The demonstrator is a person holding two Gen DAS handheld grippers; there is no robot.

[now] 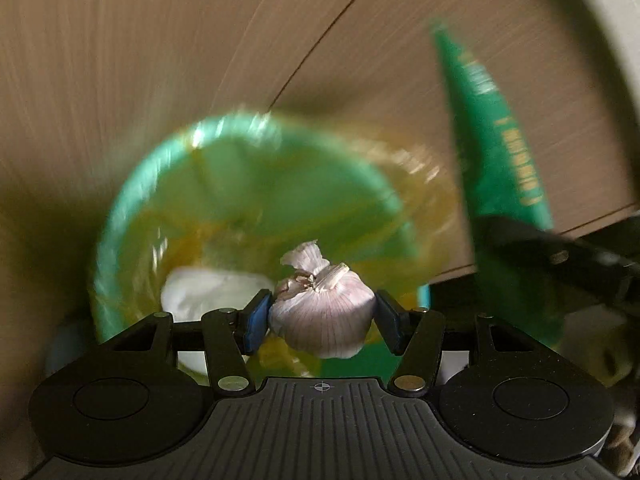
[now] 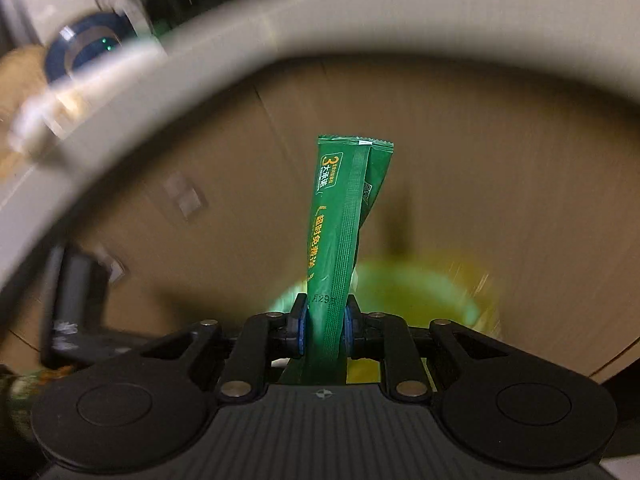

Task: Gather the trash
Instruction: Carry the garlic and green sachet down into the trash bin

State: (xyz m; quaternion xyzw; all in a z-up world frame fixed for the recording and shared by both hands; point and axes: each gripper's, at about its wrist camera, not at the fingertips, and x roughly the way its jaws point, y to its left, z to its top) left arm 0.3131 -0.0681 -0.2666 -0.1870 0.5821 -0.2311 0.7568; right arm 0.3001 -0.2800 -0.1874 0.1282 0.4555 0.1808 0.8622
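A pale purple garlic bulb (image 1: 324, 312) sits pinched between the blue pads of my left gripper (image 1: 322, 316), right above a green bin (image 1: 132, 200) lined with a yellow bag. Something white (image 1: 208, 292) lies inside the bin. In the right wrist view my right gripper (image 2: 325, 326) is shut on a long green packet (image 2: 340, 220) with yellow print, which stands upright from the pads. The same green packet (image 1: 496, 140) and the dark right gripper show blurred at the right of the left wrist view. The green bin (image 2: 420, 292) lies blurred below and ahead of the packet.
Brown wood-look floor (image 1: 160, 60) with dark seams surrounds the bin. A pale grey table edge (image 2: 200, 92) arcs over the right wrist view, with a roll of blue tape (image 2: 86, 46) on top at the left. A dark frame leg (image 2: 68, 292) stands at lower left.
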